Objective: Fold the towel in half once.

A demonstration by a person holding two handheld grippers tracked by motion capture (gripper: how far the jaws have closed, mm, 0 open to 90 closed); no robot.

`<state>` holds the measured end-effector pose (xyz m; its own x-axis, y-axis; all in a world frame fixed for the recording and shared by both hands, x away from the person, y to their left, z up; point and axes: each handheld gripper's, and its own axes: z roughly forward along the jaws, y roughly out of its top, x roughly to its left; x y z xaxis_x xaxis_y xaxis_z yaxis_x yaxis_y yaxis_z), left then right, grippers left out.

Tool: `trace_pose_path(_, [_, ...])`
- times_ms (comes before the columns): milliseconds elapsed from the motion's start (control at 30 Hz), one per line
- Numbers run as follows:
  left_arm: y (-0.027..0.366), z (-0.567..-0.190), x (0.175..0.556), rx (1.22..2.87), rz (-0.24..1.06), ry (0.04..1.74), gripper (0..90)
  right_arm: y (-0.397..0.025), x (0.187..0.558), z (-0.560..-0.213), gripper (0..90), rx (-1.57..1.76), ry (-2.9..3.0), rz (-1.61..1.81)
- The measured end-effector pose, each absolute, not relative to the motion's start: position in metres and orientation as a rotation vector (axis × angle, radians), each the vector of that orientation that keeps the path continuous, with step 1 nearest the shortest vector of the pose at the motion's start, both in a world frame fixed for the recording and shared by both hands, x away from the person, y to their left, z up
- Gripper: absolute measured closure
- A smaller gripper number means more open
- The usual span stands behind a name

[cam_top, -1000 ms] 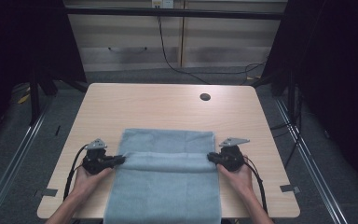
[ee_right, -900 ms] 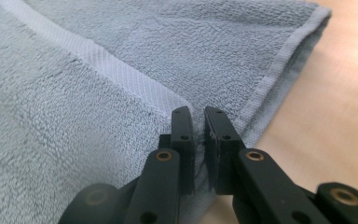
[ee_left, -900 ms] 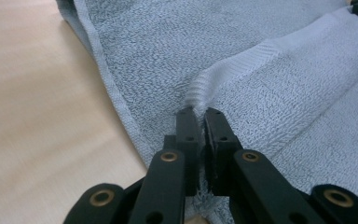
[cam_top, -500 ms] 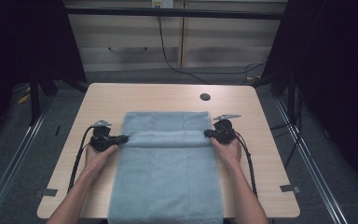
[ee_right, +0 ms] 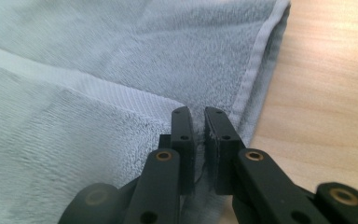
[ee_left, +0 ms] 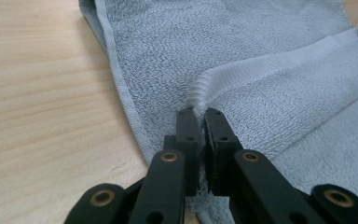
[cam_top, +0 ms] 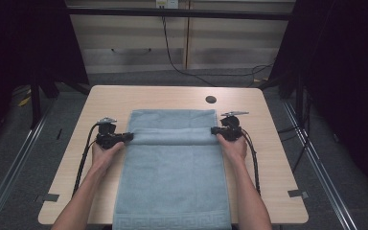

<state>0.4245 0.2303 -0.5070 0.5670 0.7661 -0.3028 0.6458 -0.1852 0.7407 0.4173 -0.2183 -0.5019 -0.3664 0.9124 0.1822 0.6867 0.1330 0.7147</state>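
A light blue towel (cam_top: 172, 172) lies lengthwise on the wooden table (cam_top: 172, 98), its patterned near end at the front edge. A raised ridge of cloth crosses it near its far end. My left gripper (cam_top: 127, 137) is shut on the left end of that ridge, and the left gripper view shows the jaws (ee_left: 199, 114) pinching the ribbed band of the towel (ee_left: 261, 56). My right gripper (cam_top: 214, 131) is shut on the right end, its jaws (ee_right: 196, 114) closed on the towel (ee_right: 98, 56) next to the hem.
A dark round hole (cam_top: 211, 99) sits in the tabletop beyond the towel's far right corner. Bare wood runs along both sides of the towel. Cables trail back from both grippers along the forearms. Dark curtains and floor rails flank the table.
Both grippers have moved away from the person toward the far side, still holding the ridge. The whole towel has slid forward with them, its far edge nearer the table's back.
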Motion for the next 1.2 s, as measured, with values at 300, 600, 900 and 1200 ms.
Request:
trace_pose_path(300, [0.244, -0.465, 0.406, 1.808, 0.184, 1.012, 85.9, -0.229, 0.4, -0.447, 82.9, 1.439, 2.009, 1.304])
trace_pose_path(600, [0.253, -0.403, 0.387, 1.726, 0.176, 0.871, 85.9, -0.241, 0.375, -0.38, 82.8, 1.285, 1.927, 1.471])
trace_pose_path(900, [0.254, -0.353, 0.349, 1.705, 0.229, 0.755, 85.8, -0.251, 0.338, -0.337, 82.9, 1.183, 1.891, 1.565])
trace_pose_path(1200, [0.267, -0.346, 0.297, 1.669, 0.212, 0.672, 85.8, -0.253, 0.283, -0.319, 82.9, 1.054, 1.896, 1.648])
